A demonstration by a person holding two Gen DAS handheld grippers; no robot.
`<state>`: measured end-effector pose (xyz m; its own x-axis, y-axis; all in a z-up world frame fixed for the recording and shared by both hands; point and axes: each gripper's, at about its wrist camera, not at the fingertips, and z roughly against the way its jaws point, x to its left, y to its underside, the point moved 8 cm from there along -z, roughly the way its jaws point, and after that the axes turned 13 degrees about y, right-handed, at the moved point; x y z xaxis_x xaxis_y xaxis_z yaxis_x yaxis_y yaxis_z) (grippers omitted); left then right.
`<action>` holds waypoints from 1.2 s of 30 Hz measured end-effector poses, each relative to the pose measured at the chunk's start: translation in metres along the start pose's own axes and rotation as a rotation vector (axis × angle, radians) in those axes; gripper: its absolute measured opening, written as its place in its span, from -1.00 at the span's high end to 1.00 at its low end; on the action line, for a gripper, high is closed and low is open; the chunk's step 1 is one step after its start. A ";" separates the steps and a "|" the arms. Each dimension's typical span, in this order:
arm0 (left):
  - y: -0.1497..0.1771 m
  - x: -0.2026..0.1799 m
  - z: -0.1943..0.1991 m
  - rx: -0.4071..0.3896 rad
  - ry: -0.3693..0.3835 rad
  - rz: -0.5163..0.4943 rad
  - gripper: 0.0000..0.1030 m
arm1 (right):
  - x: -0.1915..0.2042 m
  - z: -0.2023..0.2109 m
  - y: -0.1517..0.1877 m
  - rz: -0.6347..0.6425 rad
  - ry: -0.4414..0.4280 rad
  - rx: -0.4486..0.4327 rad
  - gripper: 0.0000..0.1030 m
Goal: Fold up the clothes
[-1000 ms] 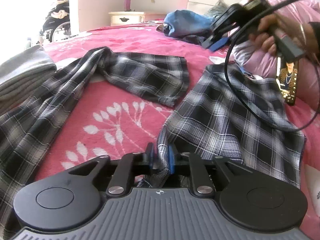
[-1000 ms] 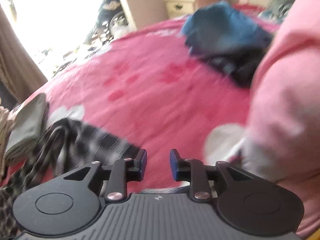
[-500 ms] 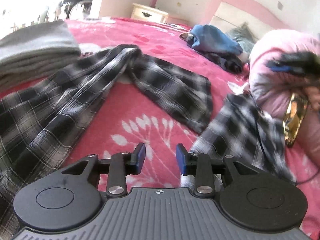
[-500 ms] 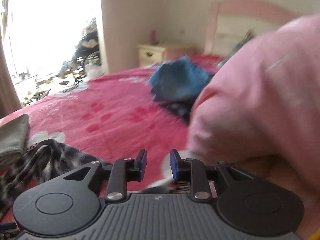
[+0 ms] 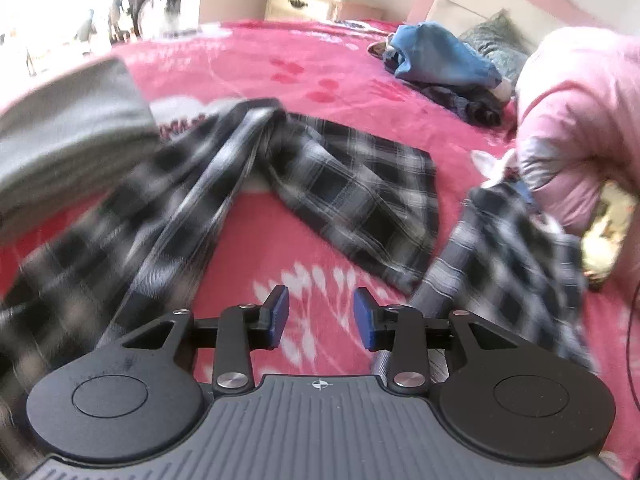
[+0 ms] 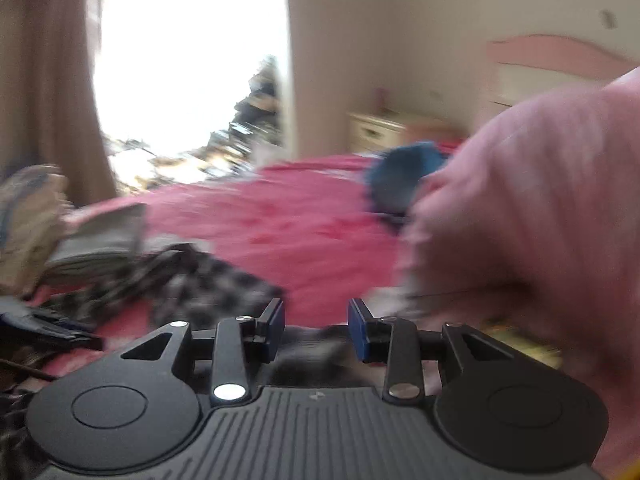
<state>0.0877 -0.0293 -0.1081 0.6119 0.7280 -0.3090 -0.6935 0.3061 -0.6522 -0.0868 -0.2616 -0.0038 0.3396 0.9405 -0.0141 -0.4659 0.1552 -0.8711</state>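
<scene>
Left wrist view: pink floral bedspread [image 5: 280, 220] fills the frame, with a black-and-white plaid flannel shirt [image 5: 340, 184] sprawled unfolded across it. Folded grey garment stack [image 5: 68, 136] sits far left; blue clothes pile [image 5: 440, 60] near the headboard. Left gripper [image 5: 322, 318] hovers over bare bedspread, jaws spread, nothing between them. Right gripper [image 6: 316, 330], jaws opening, empty; view blurred. Judgement: between grasps, mid-fold. Next move calls for pinching a shirt edge beside each gripper.
</scene>
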 end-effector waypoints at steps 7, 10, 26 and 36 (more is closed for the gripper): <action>0.000 -0.018 0.022 -0.015 -0.222 0.133 0.31 | 0.056 -0.060 0.022 -0.202 -0.403 0.151 0.29; 0.002 -0.026 0.044 -0.006 -0.300 0.197 0.29 | 0.079 -0.065 0.025 -0.151 -0.503 0.219 0.29; 0.021 -0.057 0.132 0.048 -0.669 0.188 0.23 | 0.117 -0.043 0.038 0.091 -0.744 0.132 0.28; 0.065 -0.039 0.164 -0.039 -0.685 0.197 0.23 | 0.126 -0.029 0.010 0.161 -0.663 -0.005 0.28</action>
<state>-0.0438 0.0627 -0.0253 0.0912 0.9932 0.0725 -0.7444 0.1163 -0.6576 -0.0251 -0.1507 -0.0287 -0.3064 0.9386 0.1585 -0.4646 -0.0021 -0.8855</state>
